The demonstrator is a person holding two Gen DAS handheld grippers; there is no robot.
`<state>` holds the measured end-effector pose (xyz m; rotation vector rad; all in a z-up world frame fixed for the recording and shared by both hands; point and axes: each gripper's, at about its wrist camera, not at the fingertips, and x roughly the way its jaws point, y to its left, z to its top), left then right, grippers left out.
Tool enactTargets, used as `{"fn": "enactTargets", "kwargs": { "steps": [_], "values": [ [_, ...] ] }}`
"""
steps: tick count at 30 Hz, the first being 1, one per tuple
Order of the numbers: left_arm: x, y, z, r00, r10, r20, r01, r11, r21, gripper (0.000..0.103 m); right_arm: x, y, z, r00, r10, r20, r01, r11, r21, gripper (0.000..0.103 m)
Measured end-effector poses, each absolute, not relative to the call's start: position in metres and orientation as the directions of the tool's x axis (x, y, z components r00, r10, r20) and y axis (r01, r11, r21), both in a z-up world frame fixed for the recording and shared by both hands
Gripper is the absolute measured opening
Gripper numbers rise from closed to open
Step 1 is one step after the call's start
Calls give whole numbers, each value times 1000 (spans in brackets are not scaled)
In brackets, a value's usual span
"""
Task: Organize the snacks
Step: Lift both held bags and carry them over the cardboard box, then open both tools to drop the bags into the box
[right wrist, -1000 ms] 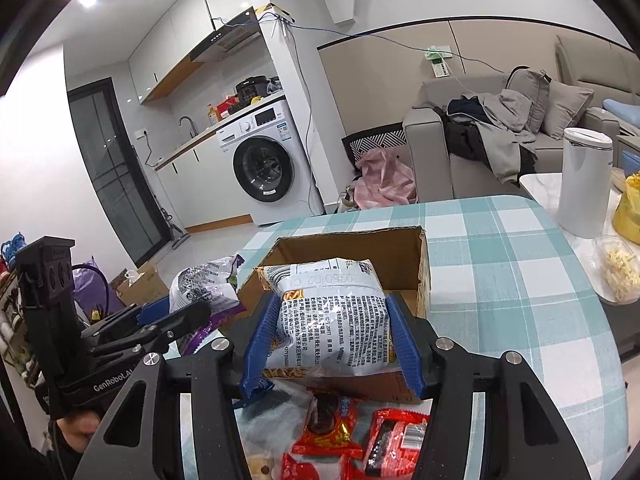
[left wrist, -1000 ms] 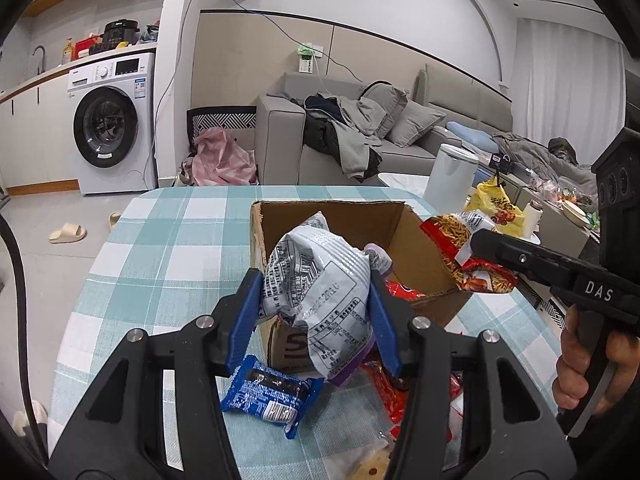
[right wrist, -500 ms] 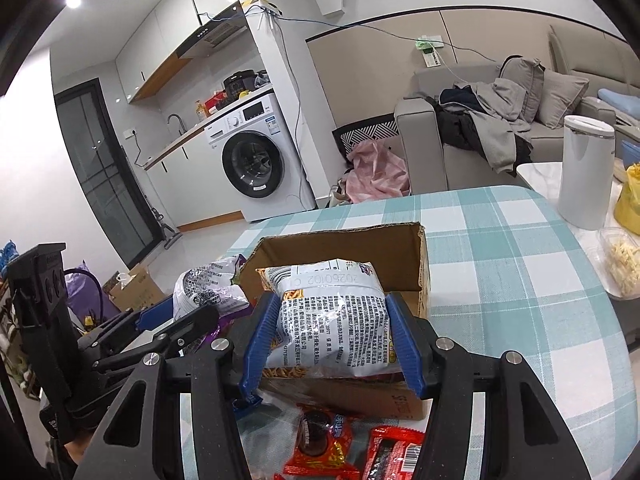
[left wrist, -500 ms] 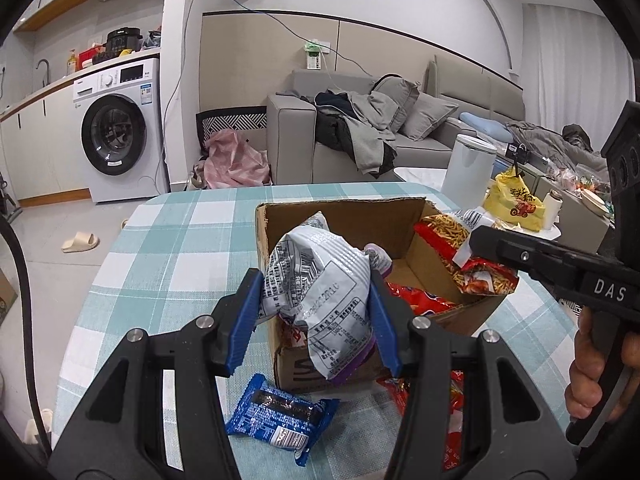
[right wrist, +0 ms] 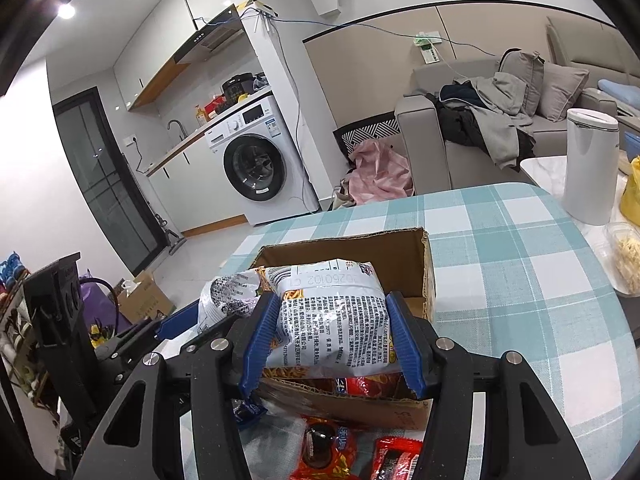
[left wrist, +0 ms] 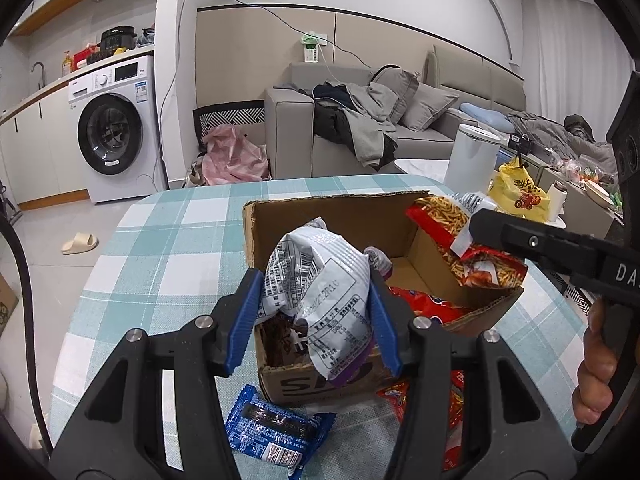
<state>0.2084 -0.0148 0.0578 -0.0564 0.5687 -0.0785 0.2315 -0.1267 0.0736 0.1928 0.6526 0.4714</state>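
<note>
Left gripper, black plastic with ridged blue pads, is clamped on a crinkled silver bag printed with fine black text; the foil bulges between the pads and a purple edge hangs below them. Just ahead and beneath it sits an open cardboard box of rough brown corrugated board, its near wall torn and creased. Below the gripper's left finger a flat, shiny blue wrapper lies on the checked teal-and-white tablecloth. Inside the box, to the right of the held bag, a glossy red packet rests on the bottom.

Right gripper, of the same build, squeezes a puffy white bag covered in dense print, with the pads pressing into both its sides. That pillow-shaped bag hangs over the near edge of the box. Under the gripper, in front of the box, slick red wrappers lie scattered on the cloth. To its far right stands a smooth white cylindrical bin.
</note>
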Motion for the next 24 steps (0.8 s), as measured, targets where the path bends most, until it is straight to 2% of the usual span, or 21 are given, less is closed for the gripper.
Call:
{"fn": "enactTargets", "kwargs": {
  "steps": [7, 9, 10, 12, 13, 15, 16, 18, 24],
  "values": [
    [209, -12, 57, 832, -106, -545, 65, 993, -94, 52, 233, -125, 76, 695, 492, -525, -374, 870, 321, 58],
    [206, -11, 60, 834, -107, -541, 65, 993, -96, 59, 230, -125, 79, 699, 482, -528, -381, 876, 296, 61],
    [203, -10, 61, 837, -111, -536, 67, 993, -100, 61, 227, -125, 79, 701, 479, -528, -384, 878, 287, 64],
    [198, -6, 65, 835, -120, -538, 73, 992, -107, 81, 222, -128, 80, 707, 475, -524, -387, 880, 277, 84],
    [193, -6, 67, 840, -116, -530, 71, 992, -105, 84, 218, -130, 81, 708, 477, -521, -391, 879, 272, 88],
    [183, -4, 72, 850, -110, -515, 71, 993, -96, 87, 212, -133, 80, 702, 474, -532, -399, 880, 258, 101],
    [178, -2, 73, 849, -107, -518, 72, 994, -88, 89, 209, -135, 79, 698, 468, -543, -400, 883, 247, 103],
    [169, 2, 73, 847, -92, -524, 60, 995, -78, 102, 203, -137, 76, 691, 449, -567, -402, 890, 216, 103],
    [146, 18, 71, 842, -81, -533, 40, 995, -89, 102, 187, -144, 62, 676, 388, -627, -390, 910, 142, 103]
  ]
}}
